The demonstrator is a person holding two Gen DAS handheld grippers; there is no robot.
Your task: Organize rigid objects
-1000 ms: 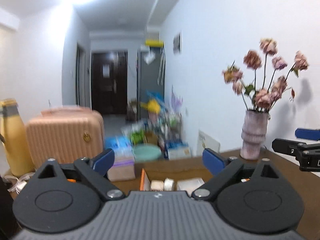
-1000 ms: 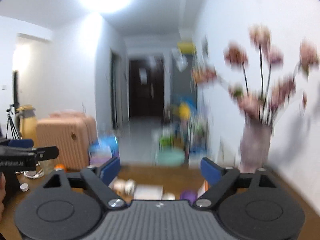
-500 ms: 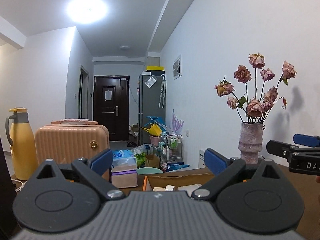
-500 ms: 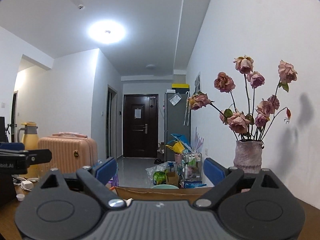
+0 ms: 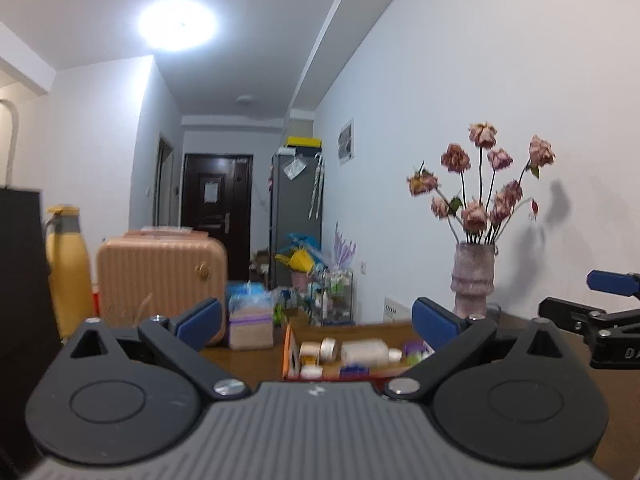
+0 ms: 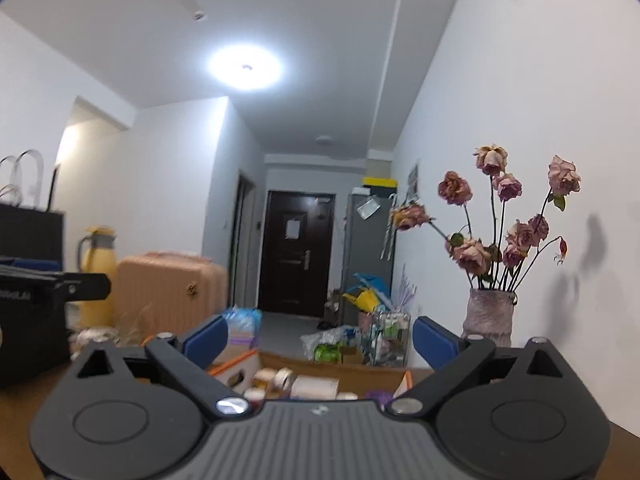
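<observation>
A shallow cardboard box with an orange edge lies on the brown table and holds several small white jars, a white bottle and a purple item. My left gripper is open and empty, held level just before the box. My right gripper is open and empty, also facing the box with its jars. The right gripper shows at the right edge of the left wrist view, and the left gripper shows at the left edge of the right wrist view.
A vase of dried pink roses stands at the table's right by the wall. A yellow flask and a black box stand at the left. A peach suitcase and floor clutter lie beyond the table.
Both grippers tipped up towards the room, then dipped again, so the box contents show once more. Both stayed open and empty.
</observation>
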